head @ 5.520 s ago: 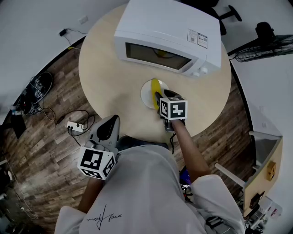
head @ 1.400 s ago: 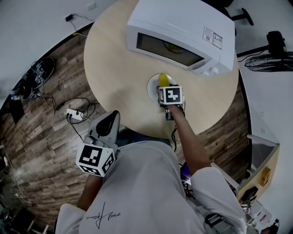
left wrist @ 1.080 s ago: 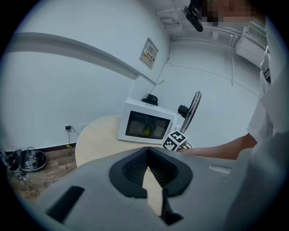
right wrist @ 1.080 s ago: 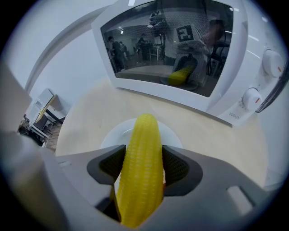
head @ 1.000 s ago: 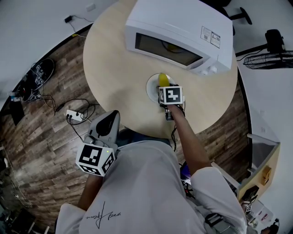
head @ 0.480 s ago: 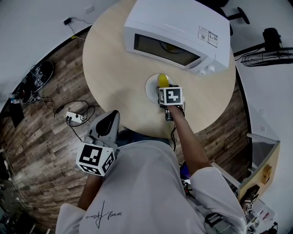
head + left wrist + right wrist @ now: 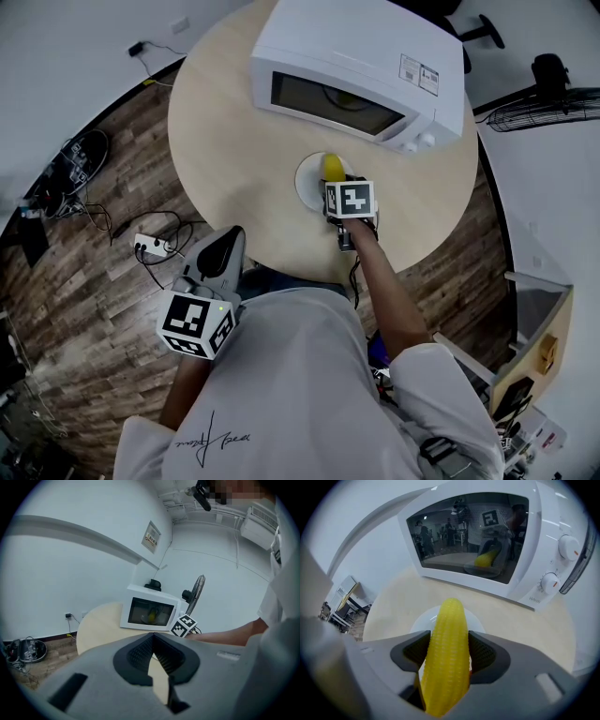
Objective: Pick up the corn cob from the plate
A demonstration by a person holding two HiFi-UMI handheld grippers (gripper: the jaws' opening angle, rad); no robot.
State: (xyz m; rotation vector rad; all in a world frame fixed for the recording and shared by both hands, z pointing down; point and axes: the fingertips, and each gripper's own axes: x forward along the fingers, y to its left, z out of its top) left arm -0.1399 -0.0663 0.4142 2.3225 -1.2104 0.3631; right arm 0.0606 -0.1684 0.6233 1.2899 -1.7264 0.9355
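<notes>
A yellow corn cob [image 7: 447, 653] lies lengthwise between the jaws of my right gripper [image 7: 449, 649], which is shut on it over the white plate [image 7: 423, 618]. In the head view the corn cob [image 7: 332, 168] pokes out past the right gripper [image 7: 341, 187] above the plate [image 7: 307, 178], in front of the microwave. My left gripper [image 7: 218, 264] hangs off the table's near edge, over the floor; in the left gripper view its jaws [image 7: 152, 656] stand slightly apart with nothing between them.
A white microwave [image 7: 356, 70] with its door closed stands at the back of the round wooden table [image 7: 220, 141]; something yellow shows inside it [image 7: 486, 557]. Cables and a power strip [image 7: 150, 246] lie on the wooden floor to the left. A fan [image 7: 544, 75] stands at the right.
The right gripper stays shut on the corn cob over the plate; the head camera has shifted a little. The left gripper has not moved.
</notes>
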